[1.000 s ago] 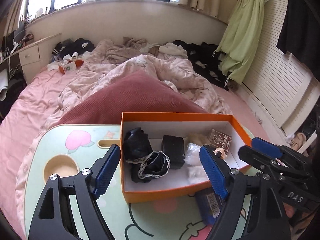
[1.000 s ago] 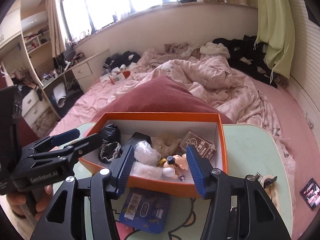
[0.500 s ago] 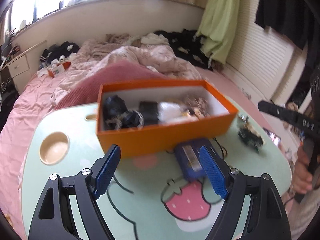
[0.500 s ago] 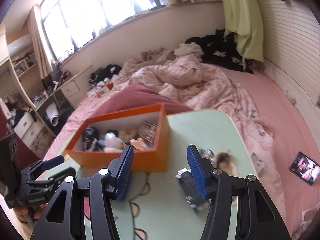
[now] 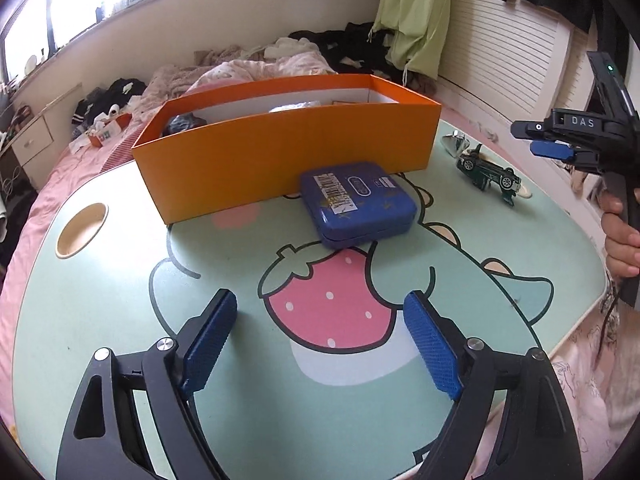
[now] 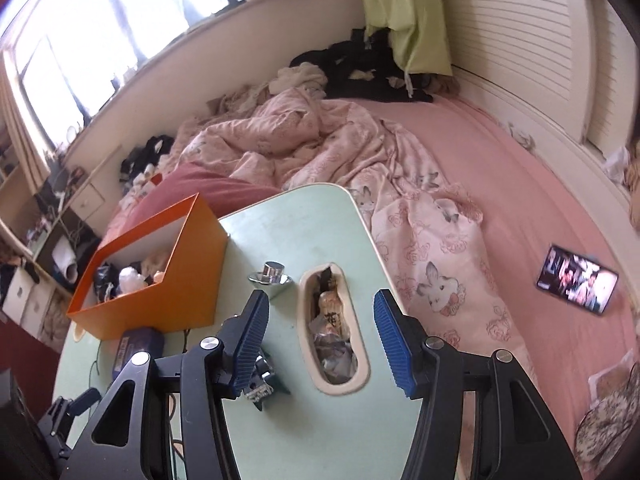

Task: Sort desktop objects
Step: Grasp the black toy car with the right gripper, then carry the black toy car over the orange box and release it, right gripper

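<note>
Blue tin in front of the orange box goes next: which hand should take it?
Probably left. Its tongs are opening with nothing between them, and the blue tin lies straight ahead. The right tongs face the table's slot, the tin off to their side.

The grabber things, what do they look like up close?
Each is a black frame with triangle cut-outs and silver bolts. The left gripper and right gripper both have two fingers tipped with blue ridged pads. Seen from the left, the right one has white letters "DAS" on its side and a black handle.
</note>
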The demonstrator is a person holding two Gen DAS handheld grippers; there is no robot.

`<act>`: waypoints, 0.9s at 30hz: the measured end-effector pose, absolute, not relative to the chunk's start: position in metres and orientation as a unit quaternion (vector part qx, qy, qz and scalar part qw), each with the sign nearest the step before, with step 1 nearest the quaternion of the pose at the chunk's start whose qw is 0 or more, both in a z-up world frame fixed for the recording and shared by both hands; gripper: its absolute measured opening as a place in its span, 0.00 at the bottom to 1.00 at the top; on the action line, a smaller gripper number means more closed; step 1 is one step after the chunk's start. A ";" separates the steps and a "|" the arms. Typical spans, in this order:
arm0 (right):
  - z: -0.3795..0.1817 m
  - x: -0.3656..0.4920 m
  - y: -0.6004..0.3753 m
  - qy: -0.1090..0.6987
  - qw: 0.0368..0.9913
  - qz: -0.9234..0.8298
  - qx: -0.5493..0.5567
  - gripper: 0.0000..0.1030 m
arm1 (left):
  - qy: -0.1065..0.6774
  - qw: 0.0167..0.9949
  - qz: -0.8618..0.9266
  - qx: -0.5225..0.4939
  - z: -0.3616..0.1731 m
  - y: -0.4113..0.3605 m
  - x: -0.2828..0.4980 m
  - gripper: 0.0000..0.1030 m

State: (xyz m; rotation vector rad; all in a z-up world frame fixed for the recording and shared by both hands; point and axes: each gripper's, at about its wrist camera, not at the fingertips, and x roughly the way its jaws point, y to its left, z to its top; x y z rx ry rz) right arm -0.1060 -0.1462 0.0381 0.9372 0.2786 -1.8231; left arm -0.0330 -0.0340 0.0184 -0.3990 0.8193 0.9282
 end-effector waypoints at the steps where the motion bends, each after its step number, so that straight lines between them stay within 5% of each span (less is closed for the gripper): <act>1: 0.040 -0.098 -0.152 0.136 0.521 -0.750 0.383 0.53 | 0.380 0.797 0.432 -0.185 0.019 -0.035 -0.033 0.83; 8: 0.001 -0.033 -0.185 0.312 0.526 -0.715 0.338 0.48 | 0.375 0.809 0.419 -0.173 0.018 -0.036 -0.036 0.84; 10: -0.003 -0.028 -0.186 0.309 0.526 -0.719 0.334 0.27 | 0.375 0.809 0.419 -0.171 0.017 -0.036 -0.037 0.84; 23: 0.105 0.059 -0.229 0.218 0.637 -0.709 0.211 0.27 | 0.374 0.811 0.415 -0.173 0.016 -0.034 -0.038 0.88; 24: 0.106 0.069 -0.244 0.219 0.640 -0.707 0.204 0.30 | 0.374 0.811 0.415 -0.173 0.016 -0.034 -0.038 0.88; 25: 0.103 0.073 -0.257 0.225 0.632 -0.713 0.203 0.49 | 0.374 0.811 0.415 -0.173 0.016 -0.034 -0.038 0.88; 27: 0.091 0.073 -0.275 0.241 0.597 -0.736 0.209 0.71 | 0.374 0.812 0.414 -0.173 0.016 -0.034 -0.039 0.88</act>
